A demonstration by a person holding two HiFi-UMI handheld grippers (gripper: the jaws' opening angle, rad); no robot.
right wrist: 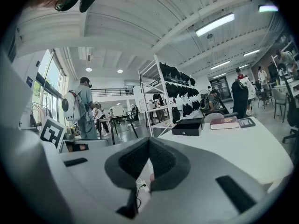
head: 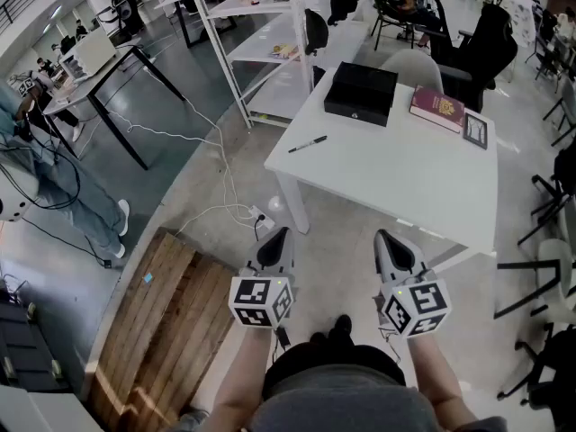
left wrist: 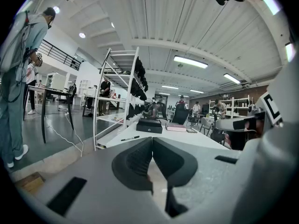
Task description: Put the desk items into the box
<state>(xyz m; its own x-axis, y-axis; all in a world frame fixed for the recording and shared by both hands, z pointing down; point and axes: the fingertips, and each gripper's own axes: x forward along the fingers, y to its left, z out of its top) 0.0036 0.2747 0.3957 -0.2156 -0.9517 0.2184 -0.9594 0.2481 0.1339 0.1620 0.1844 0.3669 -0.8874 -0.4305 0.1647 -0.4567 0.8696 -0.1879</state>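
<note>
- Gold print is carried on the cover of the maroon book [head: 437, 109], too small to be read. Black-and-white square markers [head: 261, 301] are shown on the left gripper [head: 274, 239] and the right gripper [head: 389, 239].
- The black box [head: 361, 93] is seen closed at the far left corner of the white table [head: 405, 196]. It is flat and rectangular, with a small pale spot on its near face, and its long axis runs away from the person.
- The book is laid just right of the box, apart from it. A small dark-framed slab [head: 475, 130] is set beside it, near the far right edge.
- A black pen [head: 307, 144] is laid alone near the table's left edge, its long axis slanting up to the right in the head view.
- Both grippers are held low before the table, each clenched with nothing between its jaws.
</note>
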